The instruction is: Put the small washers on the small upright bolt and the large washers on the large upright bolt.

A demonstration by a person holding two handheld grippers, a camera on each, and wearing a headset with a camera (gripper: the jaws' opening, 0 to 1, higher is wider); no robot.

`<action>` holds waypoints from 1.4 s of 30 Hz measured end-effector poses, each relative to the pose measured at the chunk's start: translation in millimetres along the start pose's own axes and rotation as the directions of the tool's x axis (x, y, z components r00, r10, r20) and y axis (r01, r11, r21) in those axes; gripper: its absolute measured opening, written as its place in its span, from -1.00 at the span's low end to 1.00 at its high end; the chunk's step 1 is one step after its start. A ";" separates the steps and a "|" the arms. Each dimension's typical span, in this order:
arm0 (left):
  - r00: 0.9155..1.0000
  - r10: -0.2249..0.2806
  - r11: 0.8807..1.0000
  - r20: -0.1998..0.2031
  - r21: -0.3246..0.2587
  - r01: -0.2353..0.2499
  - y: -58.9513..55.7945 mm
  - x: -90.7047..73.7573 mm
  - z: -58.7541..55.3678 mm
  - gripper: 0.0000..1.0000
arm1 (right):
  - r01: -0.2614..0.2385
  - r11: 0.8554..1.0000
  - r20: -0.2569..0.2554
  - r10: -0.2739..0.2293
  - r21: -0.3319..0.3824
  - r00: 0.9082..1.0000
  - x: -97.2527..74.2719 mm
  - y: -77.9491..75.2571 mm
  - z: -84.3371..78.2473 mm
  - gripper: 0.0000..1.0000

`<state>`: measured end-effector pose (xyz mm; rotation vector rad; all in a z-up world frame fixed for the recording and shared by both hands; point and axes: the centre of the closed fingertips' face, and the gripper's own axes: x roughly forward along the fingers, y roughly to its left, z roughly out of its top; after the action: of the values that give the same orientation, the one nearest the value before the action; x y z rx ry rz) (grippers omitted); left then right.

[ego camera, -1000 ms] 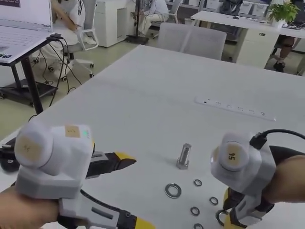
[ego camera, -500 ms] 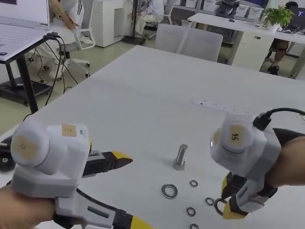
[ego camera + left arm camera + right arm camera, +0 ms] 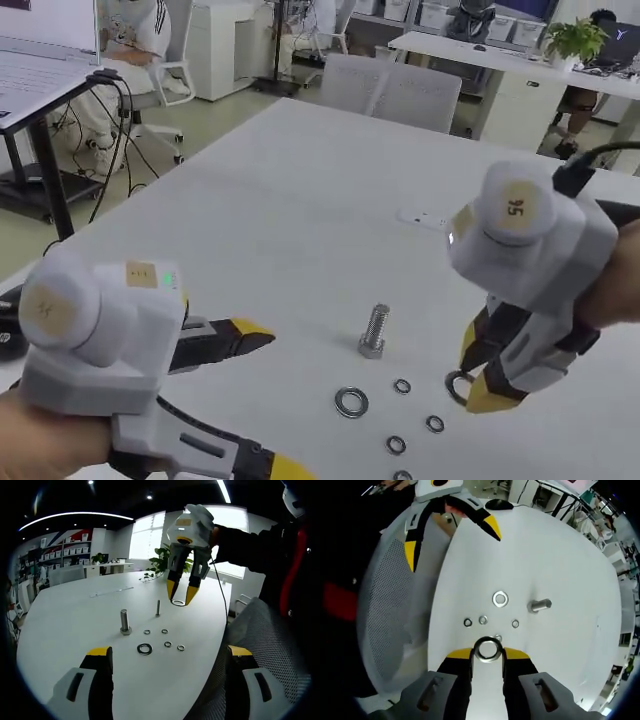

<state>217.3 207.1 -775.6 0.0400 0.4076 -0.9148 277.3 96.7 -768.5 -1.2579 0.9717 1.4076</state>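
One large washer (image 3: 488,648) is pinched by its rim between the jaws of the right gripper (image 3: 477,382) and held clear of the tabletop (image 3: 300,200). By the task, this is likely so its hole can be brought over the large upright bolt (image 3: 374,332), which stands a little in from the near edge. A second large washer (image 3: 351,402) and four small washers (image 3: 402,386) lie flat between that bolt and the edge. The small upright bolt (image 3: 158,608) stands near the large one, further in. The left gripper (image 3: 272,402) hangs by the near left corner, jaws spread wide and empty — apparently kept out of the way.
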 end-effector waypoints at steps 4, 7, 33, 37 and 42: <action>1.000 0.001 1.000 0.005 -0.002 -0.001 1.2 -0.8 0.2 0.87 | 0.003 1.000 -0.002 -0.003 -0.019 1.000 -10.0 -6.8 5.2 -0.54; 1.000 0.002 1.000 0.005 -0.003 -0.002 2.4 -1.3 -0.6 0.87 | 0.014 0.999 -0.004 -0.014 -0.030 1.000 -16.9 -12.8 8.8 -0.54; 1.000 0.017 1.000 0.005 -0.027 -0.017 7.5 -3.9 -6.0 0.86 | 0.045 0.989 -0.037 -0.050 -0.142 0.998 -43.1 -70.1 44.1 -0.55; 1.000 0.019 0.999 0.004 -0.030 -0.019 8.5 -3.9 -6.9 0.86 | 0.043 0.990 -0.021 -0.046 -0.134 0.999 -36.8 -78.5 50.2 -0.55; 1.000 0.021 0.999 -0.001 -0.032 -0.021 9.7 -3.4 -9.0 0.87 | 0.033 0.992 -0.019 -0.036 -0.123 0.999 -22.5 -81.2 52.4 -0.55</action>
<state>220.0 217.5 -784.0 0.0158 0.4220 -0.8880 345.5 160.7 -735.3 -1.3756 0.8844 1.4481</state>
